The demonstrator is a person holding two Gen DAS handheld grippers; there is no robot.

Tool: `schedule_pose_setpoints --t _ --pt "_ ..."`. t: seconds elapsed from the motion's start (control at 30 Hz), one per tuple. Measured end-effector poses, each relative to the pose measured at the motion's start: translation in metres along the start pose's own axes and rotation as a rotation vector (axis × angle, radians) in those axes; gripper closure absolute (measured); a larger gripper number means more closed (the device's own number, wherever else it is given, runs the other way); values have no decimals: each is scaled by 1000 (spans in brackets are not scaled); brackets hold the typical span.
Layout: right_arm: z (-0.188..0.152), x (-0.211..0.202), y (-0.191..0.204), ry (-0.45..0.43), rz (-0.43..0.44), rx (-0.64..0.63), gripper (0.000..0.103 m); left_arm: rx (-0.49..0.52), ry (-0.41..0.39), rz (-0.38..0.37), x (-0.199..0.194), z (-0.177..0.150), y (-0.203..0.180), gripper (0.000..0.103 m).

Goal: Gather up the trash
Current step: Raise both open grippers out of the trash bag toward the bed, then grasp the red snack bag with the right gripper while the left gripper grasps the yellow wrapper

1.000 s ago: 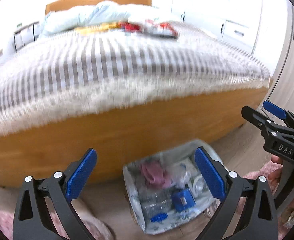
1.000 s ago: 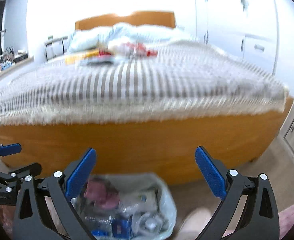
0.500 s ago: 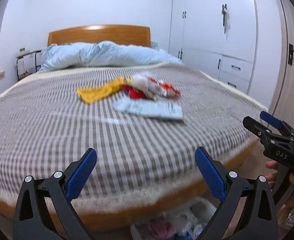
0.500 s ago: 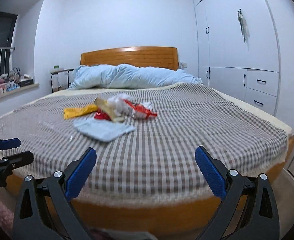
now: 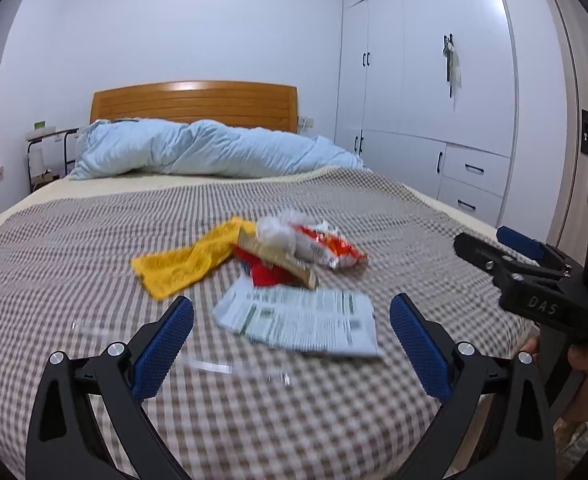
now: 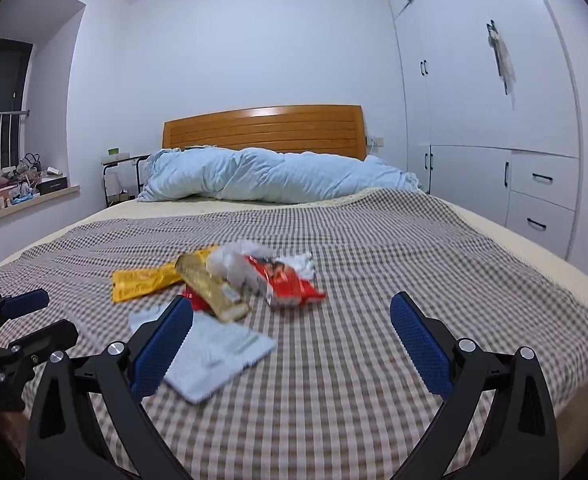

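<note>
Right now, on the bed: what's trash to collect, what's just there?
Trash:
yellow wrapper
gold wrapper
red-white packet
white flyer
crumpled plastic

Just there:
duvet
checked blanket
wardrobe

So the bed (image 5: 94, 280) has a brown-and-white checked cover (image 6: 393, 280) over most of it, with a cream sheet (image 6: 513, 248) showing along the edges and a wooden headboard (image 6: 262, 126) at the far end. A bunched-up light blue duvet (image 5: 198, 148) sits up by the headboard. Mid-bed there's a little pile touching each other: yellow wrapper (image 5: 186, 264), gold wrapper (image 6: 210, 288), red-and-white packet (image 5: 321, 246), crumpled white plastic (image 5: 278, 230). A flat printed white paper sheet (image 5: 301, 320) lies just in front, nearest the foot.
</note>
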State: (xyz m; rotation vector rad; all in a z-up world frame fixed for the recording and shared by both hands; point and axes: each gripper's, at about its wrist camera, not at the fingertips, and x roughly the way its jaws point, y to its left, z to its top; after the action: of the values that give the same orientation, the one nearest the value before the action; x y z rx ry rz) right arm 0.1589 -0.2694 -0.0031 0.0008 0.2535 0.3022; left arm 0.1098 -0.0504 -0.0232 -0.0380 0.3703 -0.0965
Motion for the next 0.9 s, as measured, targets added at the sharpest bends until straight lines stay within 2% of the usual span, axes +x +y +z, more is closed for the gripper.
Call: schedule_pose_setpoints --t 0.43,0.73,0.9 --pt "34 82 5 56 -63 81 8 -61 -51 44 47 44 32 8" --pt "40 132 -4 117 -107 152 8 -129 -45 58 86 59 57 8" --pt "36 160 -11 189 -128 161 8 -141 -33 62 103 62 62 8"
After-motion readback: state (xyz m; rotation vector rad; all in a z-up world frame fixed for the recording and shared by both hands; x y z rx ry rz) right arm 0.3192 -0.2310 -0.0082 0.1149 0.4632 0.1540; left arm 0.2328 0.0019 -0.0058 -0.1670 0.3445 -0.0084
